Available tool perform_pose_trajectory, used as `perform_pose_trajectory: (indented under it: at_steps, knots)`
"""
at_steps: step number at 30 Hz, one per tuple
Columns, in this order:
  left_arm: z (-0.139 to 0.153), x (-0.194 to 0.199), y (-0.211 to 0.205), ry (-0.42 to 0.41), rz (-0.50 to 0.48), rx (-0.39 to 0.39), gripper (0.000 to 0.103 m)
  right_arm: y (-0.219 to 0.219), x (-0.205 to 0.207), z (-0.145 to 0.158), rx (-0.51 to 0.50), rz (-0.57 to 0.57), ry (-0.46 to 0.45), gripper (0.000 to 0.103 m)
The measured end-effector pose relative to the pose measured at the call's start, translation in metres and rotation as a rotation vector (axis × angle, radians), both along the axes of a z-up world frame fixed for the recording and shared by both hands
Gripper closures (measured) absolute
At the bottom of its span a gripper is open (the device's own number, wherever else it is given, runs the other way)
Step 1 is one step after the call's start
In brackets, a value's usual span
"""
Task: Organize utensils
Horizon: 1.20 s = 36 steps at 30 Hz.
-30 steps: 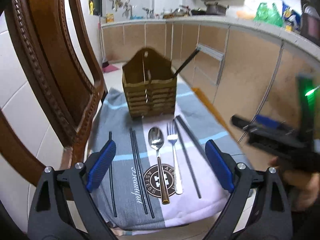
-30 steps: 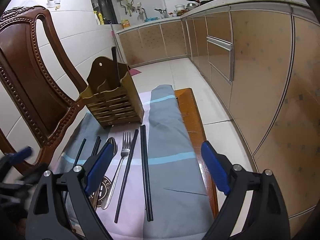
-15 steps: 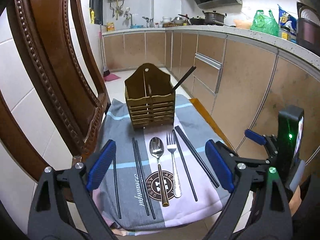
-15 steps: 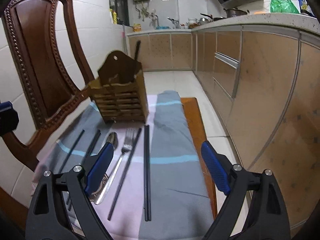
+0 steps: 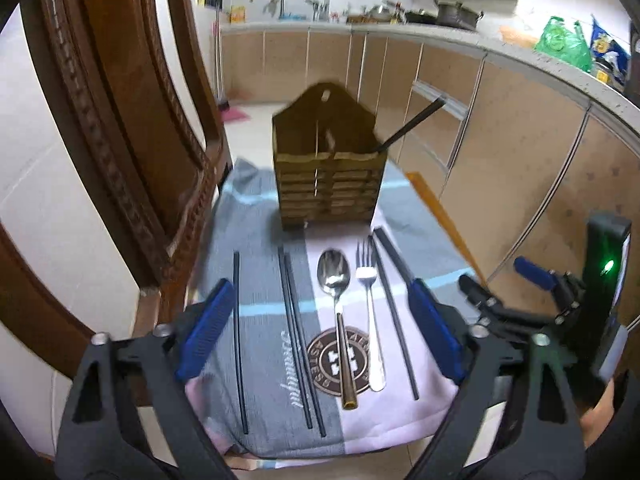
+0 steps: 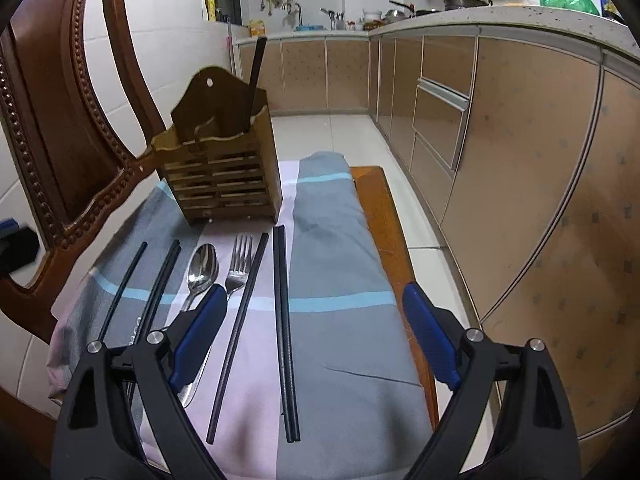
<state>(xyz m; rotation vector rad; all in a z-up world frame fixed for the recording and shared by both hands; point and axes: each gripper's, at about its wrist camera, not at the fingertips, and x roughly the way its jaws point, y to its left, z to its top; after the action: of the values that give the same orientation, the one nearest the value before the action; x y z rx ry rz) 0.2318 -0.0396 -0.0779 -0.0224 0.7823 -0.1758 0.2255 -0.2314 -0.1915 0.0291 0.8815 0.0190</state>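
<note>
Before the wooden caddy [image 5: 328, 176], left to right: single chopstick [image 5: 239, 332], chopstick pair [image 5: 298, 332], spoon [image 5: 338, 308], fork [image 5: 370, 312], chopsticks [image 6: 284, 320]. Left gripper [image 5: 316, 332] and right gripper [image 6: 316, 336] both wide, empty. Advice: centre jaws across one shaft before closing.

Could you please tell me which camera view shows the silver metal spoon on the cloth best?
The left wrist view: the silver metal spoon lies fully visible, bowl to handle. In the right wrist view, the right gripper hides its handle.
</note>
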Motion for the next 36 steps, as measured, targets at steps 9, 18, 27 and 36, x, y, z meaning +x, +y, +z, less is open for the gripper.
perform_pose_trajectory:
  at_steps: [9,18,27,36]
  knots:
    - [-0.044,0.043,0.026,0.168,0.040,-0.019,0.063,-0.003,0.052,-0.016,0.023,0.036,0.184,0.047]
    - [-0.099,0.088,0.014,0.277,0.070,0.078,0.073,0.018,0.093,-0.048,-0.004,0.153,0.260,0.061]
    - [-0.113,0.125,-0.017,0.254,-0.018,0.024,0.077,0.022,0.096,-0.055,0.073,0.189,0.274,0.061]
    - [-0.132,0.180,-0.013,0.265,-0.111,-0.076,0.077,0.001,0.092,-0.052,0.102,0.184,0.281,0.061]
